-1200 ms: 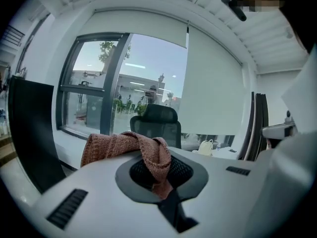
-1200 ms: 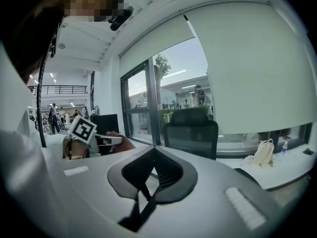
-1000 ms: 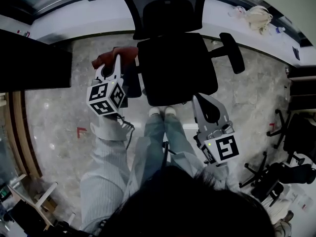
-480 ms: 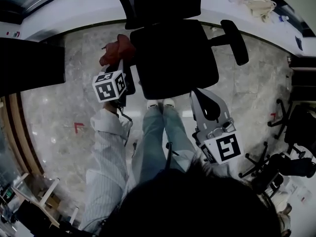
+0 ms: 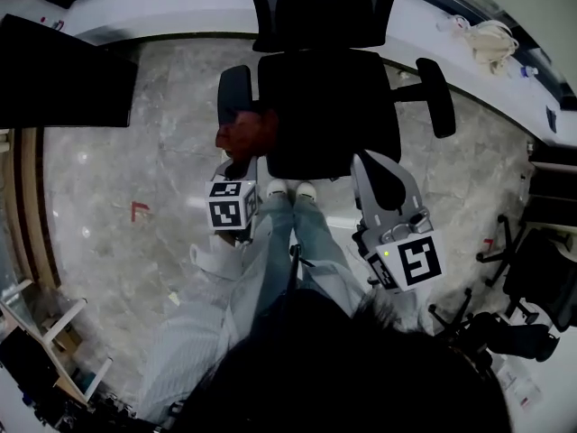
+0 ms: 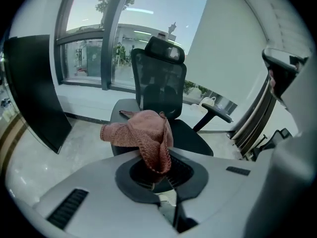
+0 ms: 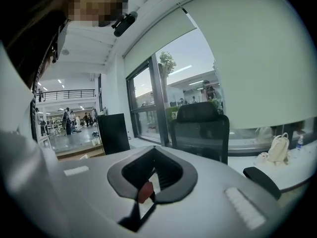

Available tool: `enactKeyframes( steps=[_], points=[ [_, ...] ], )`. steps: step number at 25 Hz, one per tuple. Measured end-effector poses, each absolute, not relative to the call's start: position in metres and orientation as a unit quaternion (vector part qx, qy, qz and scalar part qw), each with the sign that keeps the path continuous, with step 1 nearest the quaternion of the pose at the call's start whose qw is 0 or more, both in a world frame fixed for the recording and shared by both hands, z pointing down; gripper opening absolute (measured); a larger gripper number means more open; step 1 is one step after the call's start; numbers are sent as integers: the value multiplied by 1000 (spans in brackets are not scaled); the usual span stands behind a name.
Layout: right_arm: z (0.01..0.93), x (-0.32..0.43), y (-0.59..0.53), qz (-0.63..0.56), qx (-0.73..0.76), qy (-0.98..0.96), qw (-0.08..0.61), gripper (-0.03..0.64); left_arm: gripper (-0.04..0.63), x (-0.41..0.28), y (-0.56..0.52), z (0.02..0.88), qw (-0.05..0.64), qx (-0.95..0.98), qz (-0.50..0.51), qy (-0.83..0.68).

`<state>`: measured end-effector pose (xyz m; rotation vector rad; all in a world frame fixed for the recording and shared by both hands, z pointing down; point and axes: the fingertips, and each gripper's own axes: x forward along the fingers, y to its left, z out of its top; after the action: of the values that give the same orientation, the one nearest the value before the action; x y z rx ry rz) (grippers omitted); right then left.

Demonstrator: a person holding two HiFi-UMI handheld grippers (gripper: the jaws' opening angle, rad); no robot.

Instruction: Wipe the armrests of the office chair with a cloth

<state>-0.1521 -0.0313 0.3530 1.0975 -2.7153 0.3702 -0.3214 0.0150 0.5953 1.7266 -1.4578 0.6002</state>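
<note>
One cloth (image 6: 143, 135) sits pinched in the left gripper (image 6: 157, 168), by the armrest (image 5: 233, 93).

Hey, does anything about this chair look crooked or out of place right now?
Mildly, yes: the right armrest sits out from the seat and slants, while the left armrest sits close beside it. The cloth is bunched in the left gripper; no spills.

Right gripper (image 7: 153, 170) facing a black mesh-backed office chair (image 7: 200, 130)
Jaws closed on nothing; black padded armrest (image 7: 264, 180) near right, cream fabric bag (image 7: 277, 150) far right.
</note>
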Motion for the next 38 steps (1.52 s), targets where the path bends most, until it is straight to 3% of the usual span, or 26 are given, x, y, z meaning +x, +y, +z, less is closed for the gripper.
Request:
enactKeyframes(
  steps=[8, 23, 30, 38],
  points=[
    [351, -175, -43, 125, 342, -926, 101, 2, 17, -351, 53, 600, 431, 630, 194, -616],
    [389, -182, -77, 157, 376, -903, 136, 2, 17, -456, -155, 609, 338, 653, 239, -634],
    [394, -168, -78, 166, 389, -895, 140, 2, 15, -450, -171, 617, 350, 662, 261, -609],
    [374, -186, -67, 153, 366, -911, 116, 2, 14, -415, -93, 613, 381, 678, 269, -568]
  ],
)
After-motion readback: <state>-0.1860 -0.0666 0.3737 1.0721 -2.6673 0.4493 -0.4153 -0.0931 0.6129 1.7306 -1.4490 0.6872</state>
